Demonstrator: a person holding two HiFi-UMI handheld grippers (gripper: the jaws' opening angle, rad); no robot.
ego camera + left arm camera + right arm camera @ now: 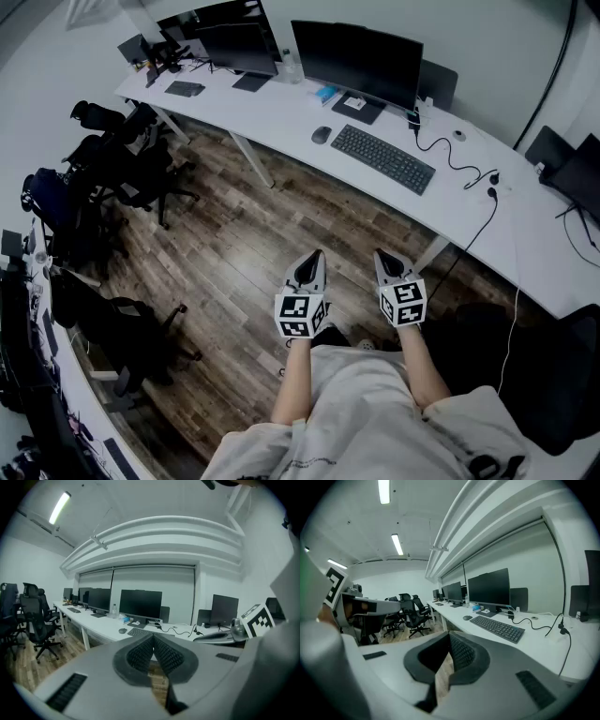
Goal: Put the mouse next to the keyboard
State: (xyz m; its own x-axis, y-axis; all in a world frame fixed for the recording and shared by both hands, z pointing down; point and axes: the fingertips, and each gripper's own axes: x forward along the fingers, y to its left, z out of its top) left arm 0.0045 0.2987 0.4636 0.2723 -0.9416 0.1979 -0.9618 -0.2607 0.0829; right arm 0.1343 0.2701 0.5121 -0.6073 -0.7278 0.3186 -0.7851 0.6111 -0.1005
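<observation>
The dark mouse (322, 134) lies on the long white bench (281, 112), just off the left end of the black keyboard (382, 157) with a narrow strip of bare surface between them, and nothing is touching it; the left gripper view shows the mouse (123, 630) beside the keyboard (139, 632), and so does the right gripper view, with the mouse (467, 618) off the far end of the keyboard (499, 627). Behind both stands a wide dark monitor (356, 64), with a clear bottle (291, 67) and a second monitor (234, 42) further left along the bench. A black cable (459, 164) snakes over the surface to the right of the keyboard. A stretch of wooden floor (244, 244) lies between the bench and the person, and black office chairs (122, 150) are clustered at the left. Both tools are held out side by side over the floor, well apart from the bench: the left tongs (312, 262) are clenched with nothing between them, their ribbed pads (140, 653) meeting at the tips, and the right tongs (386, 261) are likewise clenched and empty, their pads (461, 652) pressed together
</observation>
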